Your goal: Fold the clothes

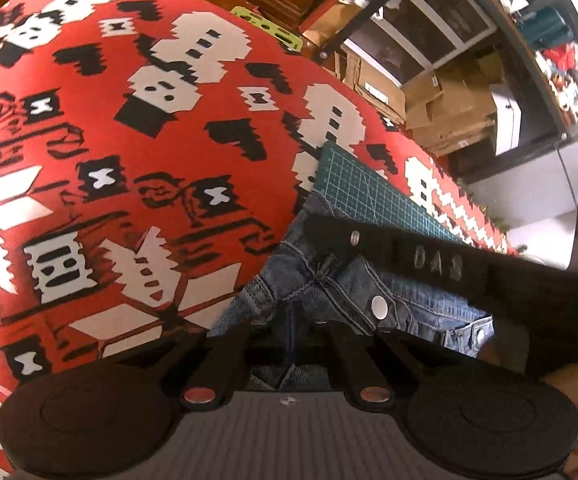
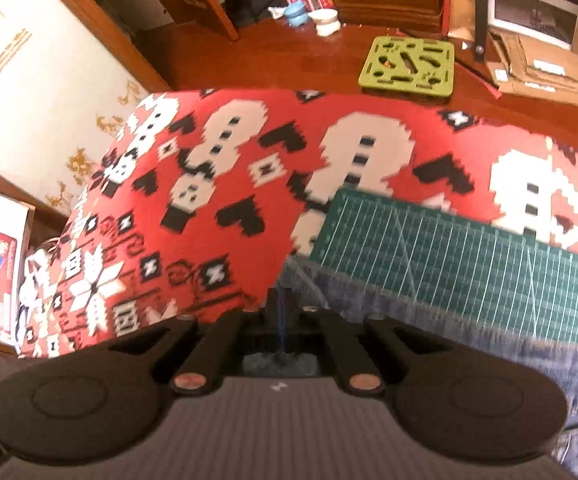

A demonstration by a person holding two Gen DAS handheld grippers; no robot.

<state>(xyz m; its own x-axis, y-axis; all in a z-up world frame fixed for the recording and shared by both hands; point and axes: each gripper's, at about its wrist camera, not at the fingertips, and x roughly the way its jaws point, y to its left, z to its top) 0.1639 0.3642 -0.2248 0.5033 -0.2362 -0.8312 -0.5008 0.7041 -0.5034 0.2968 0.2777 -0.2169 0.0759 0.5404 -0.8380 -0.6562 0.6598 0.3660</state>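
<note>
- Denim jeans (image 1: 353,296) are lying at the lower centre of the left wrist view, waistband and metal button showing, partly on a green cutting mat (image 1: 369,196) and partly on the red patterned blanket (image 1: 129,160).
- Left gripper (image 1: 293,328) is pinching a ridge of denim between fingers pressed close together; the right gripper (image 2: 279,320) is likewise nipping a thin fold at the bottom centre of its own view.
- Both holds are looking narrow, so the heavy cloth is likely to be sliding out if the two lifts are uneven.
- In the left wrist view, a black bar, probably the other gripper's body (image 1: 449,272), is crossing over the waistband at right, so the two tools are risking a knock.
- Whether the jeans are already folded once, I cannot tell.
- Dragging denim is threatening to be shifting the mat or rucking the blanket.
- Blur in the right wrist view is hiding the exact bite.
</note>
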